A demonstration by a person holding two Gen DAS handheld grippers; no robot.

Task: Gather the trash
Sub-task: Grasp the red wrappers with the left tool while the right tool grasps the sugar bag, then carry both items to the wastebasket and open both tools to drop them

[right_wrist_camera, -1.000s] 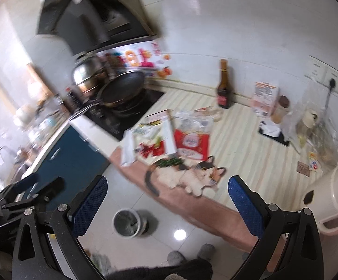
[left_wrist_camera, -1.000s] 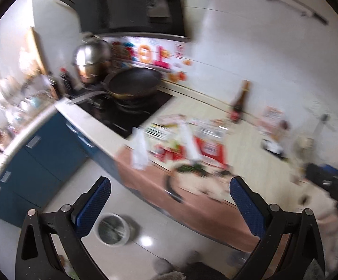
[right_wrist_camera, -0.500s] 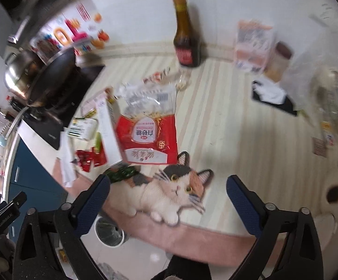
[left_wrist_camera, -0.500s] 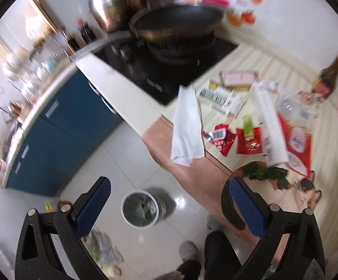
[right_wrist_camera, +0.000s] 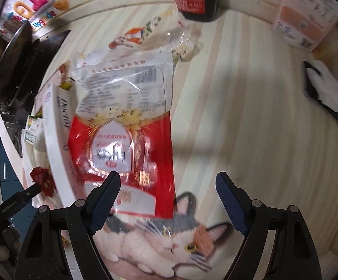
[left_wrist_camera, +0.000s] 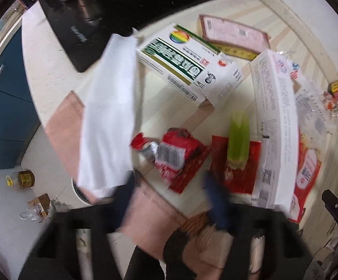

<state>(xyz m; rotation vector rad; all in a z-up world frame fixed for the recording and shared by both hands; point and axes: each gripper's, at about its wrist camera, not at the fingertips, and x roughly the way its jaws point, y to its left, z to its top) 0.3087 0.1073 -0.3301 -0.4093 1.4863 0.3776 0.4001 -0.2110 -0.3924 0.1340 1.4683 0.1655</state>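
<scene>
Both grippers closing: left gripper (left_wrist_camera: pixel 171 193) narrowing, grip unclear; right gripper (right_wrist_camera: pixel 169 200) wide above red bag (right_wrist_camera: pixel 131 149); risked snagging cat mat (right_wrist_camera: pixel 169 245)

Left gripper (left_wrist_camera: pixel 169 196): points steeply down; both blue-padded fingers (left_wrist_camera: pixel 216 206) are motion-blurred.
Left jaws: closing, with a gap between the pads; whether anything sits between them cannot be told through the blur.
Right gripper (right_wrist_camera: pixel 169 200): points steeply down, sharp in frame, black arms spread at the lower edge.
Right jaws: closing but wide apart; blue pads (right_wrist_camera: pixel 104 200) press on nothing.
Left gripper seen from right wrist: one black finger at the lower left edge.
</scene>
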